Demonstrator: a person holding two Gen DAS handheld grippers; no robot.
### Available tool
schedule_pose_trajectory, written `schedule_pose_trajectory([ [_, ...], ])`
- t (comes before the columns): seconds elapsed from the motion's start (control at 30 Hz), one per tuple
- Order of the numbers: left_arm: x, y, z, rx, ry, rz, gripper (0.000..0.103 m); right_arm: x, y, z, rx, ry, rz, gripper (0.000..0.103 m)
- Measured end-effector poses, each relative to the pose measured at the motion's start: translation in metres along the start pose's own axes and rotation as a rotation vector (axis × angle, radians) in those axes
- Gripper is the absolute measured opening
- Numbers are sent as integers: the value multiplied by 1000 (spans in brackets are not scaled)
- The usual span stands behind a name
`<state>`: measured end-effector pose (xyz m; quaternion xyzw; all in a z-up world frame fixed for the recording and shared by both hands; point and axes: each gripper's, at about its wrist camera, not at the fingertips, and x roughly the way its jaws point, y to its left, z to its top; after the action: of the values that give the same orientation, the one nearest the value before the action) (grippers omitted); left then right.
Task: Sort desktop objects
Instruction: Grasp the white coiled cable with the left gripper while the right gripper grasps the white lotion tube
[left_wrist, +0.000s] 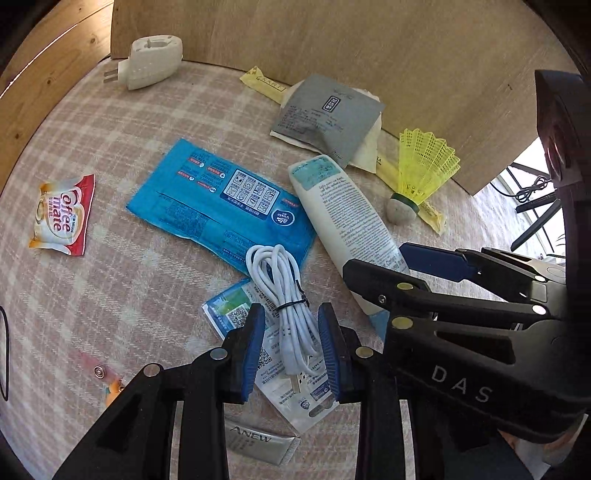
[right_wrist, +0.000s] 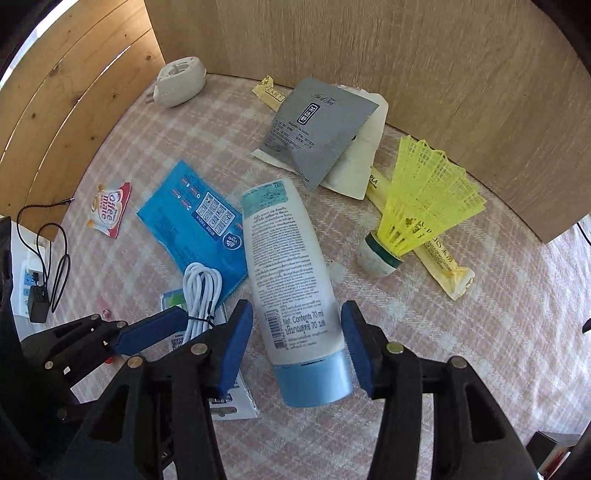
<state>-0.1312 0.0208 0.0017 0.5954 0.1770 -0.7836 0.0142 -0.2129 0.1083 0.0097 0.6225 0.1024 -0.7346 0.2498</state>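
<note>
Both grippers point steeply down, side by side over the checked worktop (right_wrist: 480, 350). The left gripper (left_wrist: 291, 347) straddles the bundled white cable (left_wrist: 284, 295), its blue pads not quite touching it. The right gripper (right_wrist: 297, 343) stands open around the white tube (right_wrist: 291, 273) near its blue cap. A yellow shuttlecock (right_wrist: 417, 214) stands beyond.

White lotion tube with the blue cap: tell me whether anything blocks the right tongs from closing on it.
Nothing visible does. The right tongs straddle the white lotion tube with the blue cap near its cap end, with bare gaps between pads and tube. The coiled white cable lies to the left, outside them.
</note>
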Motion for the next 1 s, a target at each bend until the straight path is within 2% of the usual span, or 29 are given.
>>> schedule_pose_trajectory([
  [0.07,0,-3,-2,14,-5,1,23,3,-2,-2,9,7,7,47],
  [0.2,-2,-7,-7,24,-14,5,19,3,-11,-7,32,6,31,46],
  [0.43,-7,-16,-22,28,-7,-30,17,-6,-35,-31,120,-16,93,44],
  [0.67,-15,-40,-34,63,-15,-30,13,-28,-64,-65,233,-61,220,27],
  [0.8,-13,-37,-45,76,-4,-22,13,-32,-65,-71,221,-66,196,28],
  [1.0,-15,-31,-45,83,-16,-5,14,-20,-39,-59,182,-44,168,31],
])
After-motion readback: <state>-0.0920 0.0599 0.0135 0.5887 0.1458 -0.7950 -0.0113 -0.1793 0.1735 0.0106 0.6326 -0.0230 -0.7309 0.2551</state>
